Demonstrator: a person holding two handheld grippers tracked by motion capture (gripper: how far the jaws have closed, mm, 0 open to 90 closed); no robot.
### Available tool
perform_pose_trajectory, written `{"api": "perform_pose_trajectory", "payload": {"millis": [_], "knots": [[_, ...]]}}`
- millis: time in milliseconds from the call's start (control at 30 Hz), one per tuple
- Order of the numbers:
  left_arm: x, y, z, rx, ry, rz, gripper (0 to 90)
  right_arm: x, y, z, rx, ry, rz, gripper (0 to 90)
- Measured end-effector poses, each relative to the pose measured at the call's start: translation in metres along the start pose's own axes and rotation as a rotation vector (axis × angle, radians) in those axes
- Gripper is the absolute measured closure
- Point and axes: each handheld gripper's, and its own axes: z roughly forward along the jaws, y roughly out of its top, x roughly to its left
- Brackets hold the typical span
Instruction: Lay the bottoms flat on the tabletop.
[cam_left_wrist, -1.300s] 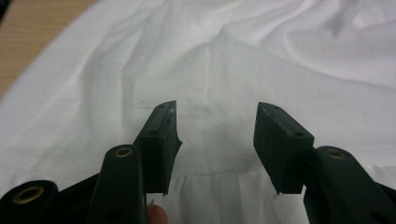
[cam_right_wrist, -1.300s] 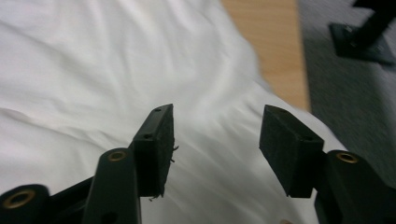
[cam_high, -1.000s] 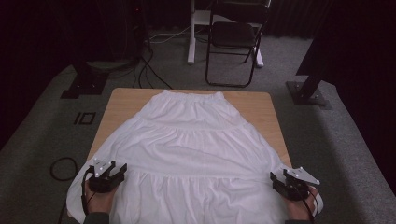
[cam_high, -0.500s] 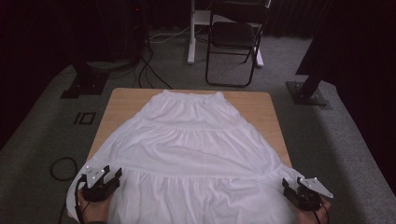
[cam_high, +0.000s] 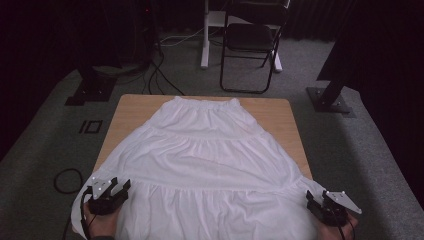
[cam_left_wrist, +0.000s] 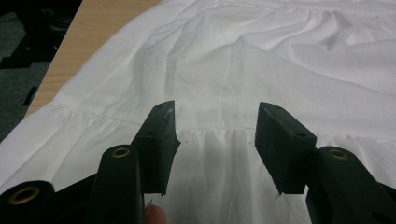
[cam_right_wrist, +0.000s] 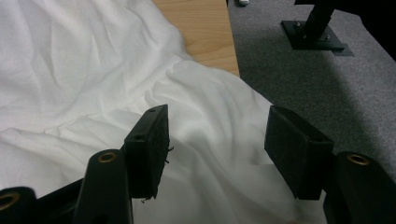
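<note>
Hovering at the near corners of the table (cam_high: 127, 107), the two claws are both standing spread, with nothing pinched between their jaws. The left claw (cam_high: 114, 190) is hanging over the near left corner of a white skirt (cam_high: 205, 160), and in the left gripper view its jaws are standing wide apart above the gathered seam, with cloth lying under and ahead of them but not pressed by either pad. A fingertip is showing just below the left jaw in that view. The right claw (cam_high: 316, 204) is sitting at the near right corner, its jaws also wide, and in the right gripper view the skirt's draped edge is lying beneath and between them, untouched, while grey carpet (cam_right_wrist: 299, 84) is running past the right jaw.

Ahead of both claws, the skirt is lying flat and spread across nearly the whole tabletop. Its long axis is running straight away from the claws: the broad hem is lying nearest them, spilling over the near edge and both near corners, and the narrow gathered waistband (cam_high: 204, 102) is pointing to the far edge. Bare wood is showing on either side of the waistband.

Beyond the table, a folding chair (cam_high: 250, 45) is standing on the carpet.
</note>
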Motion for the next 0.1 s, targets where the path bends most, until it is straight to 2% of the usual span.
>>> {"api": "perform_pose_trajectory", "payload": {"millis": [100], "knots": [[0.0000, 0.0001, 0.0002, -0.001, 0.001, -0.002, 48.7, -0.0024, -0.0003, -0.0004, -0.004, 0.006, 0.022, 39.6]]}}
